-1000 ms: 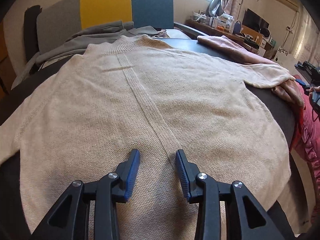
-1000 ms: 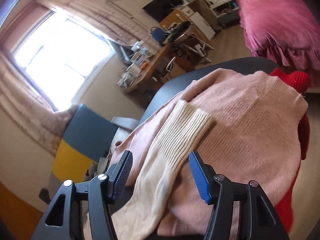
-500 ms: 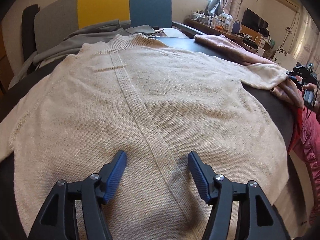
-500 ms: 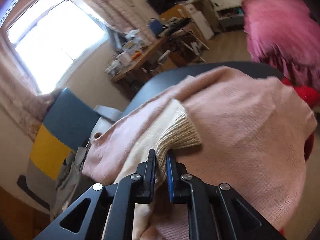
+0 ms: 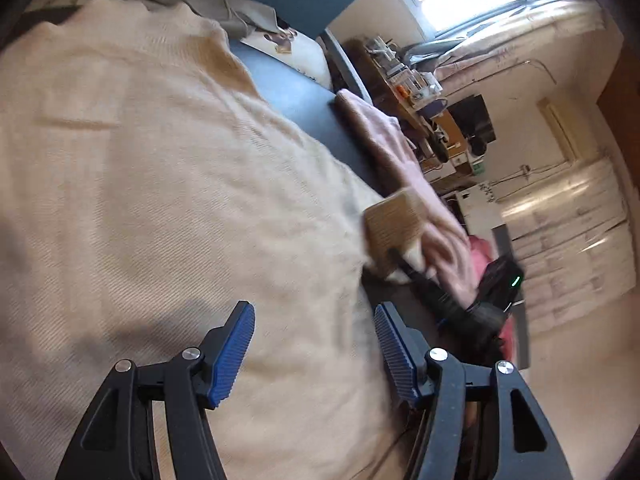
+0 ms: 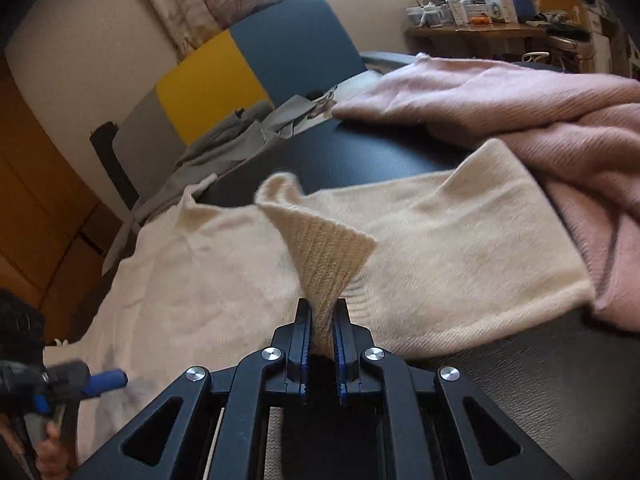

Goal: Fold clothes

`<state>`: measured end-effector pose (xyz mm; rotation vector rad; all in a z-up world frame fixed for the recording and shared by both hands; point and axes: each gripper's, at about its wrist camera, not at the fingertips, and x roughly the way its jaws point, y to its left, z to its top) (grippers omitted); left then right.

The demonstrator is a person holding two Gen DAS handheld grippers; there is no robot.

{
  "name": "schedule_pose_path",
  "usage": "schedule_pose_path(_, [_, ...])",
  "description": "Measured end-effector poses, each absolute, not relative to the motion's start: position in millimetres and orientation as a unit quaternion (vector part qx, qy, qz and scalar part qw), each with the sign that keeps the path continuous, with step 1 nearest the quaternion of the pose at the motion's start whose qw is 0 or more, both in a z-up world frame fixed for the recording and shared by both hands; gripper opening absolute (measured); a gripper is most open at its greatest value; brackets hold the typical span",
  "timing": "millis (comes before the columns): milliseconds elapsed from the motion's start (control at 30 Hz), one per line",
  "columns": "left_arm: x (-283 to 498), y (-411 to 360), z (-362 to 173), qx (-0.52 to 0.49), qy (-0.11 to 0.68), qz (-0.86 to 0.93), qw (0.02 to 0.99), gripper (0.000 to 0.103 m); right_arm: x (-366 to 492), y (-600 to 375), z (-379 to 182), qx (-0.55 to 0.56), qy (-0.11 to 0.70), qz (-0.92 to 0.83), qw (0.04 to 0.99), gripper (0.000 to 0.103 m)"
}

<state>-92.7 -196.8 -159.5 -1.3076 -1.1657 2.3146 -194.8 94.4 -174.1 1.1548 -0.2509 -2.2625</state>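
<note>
a dark table (image 6: 360, 152) in a cluttered, sunlit room carries the cream sweater (image 5: 140, 180), spread flat. the right gripper (image 6: 320, 320) is clamped on its ribbed cuff (image 6: 328, 256), lifted over the body; the left gripper (image 5: 314, 344) hovers with fingers apart, gripping nothing. the thin pinch could slip, or drag the pink sweater (image 6: 540, 112) alongside. half a second ago the cuff lay on that pink knit.

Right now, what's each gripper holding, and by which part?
Right gripper pinches the cream sweater by its ribbed sleeve cuff. Left gripper is open, holding nothing.
</note>
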Motion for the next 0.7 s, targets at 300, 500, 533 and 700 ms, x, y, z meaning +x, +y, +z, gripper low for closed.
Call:
schedule_pose_path(300, [-198, -166, -166, -0.474, -0.448, 0.74, 0.163, 0.064, -181, 72, -180, 0.423, -0.041, -0.856, 0.295, 0.012])
schedule_pose_path(500, [-241, -139, -181, -0.516, -0.443, 0.714, 0.169, 0.063, -181, 70, -180, 0.413, -0.028, -0.86, 0.299, 0.013])
schedule_pose_path(533, [-246, -135, -183, -0.522, -0.444, 0.709, 0.169, 0.063, -180, 71, -180, 0.412, -0.027, -0.86, 0.299, 0.014])
schedule_pose_path(700, [-265, -109, -191, -0.559, -0.404, 0.703, 0.174, 0.008, -180, 74, -178, 0.408, -0.03, -0.861, 0.301, 0.025])
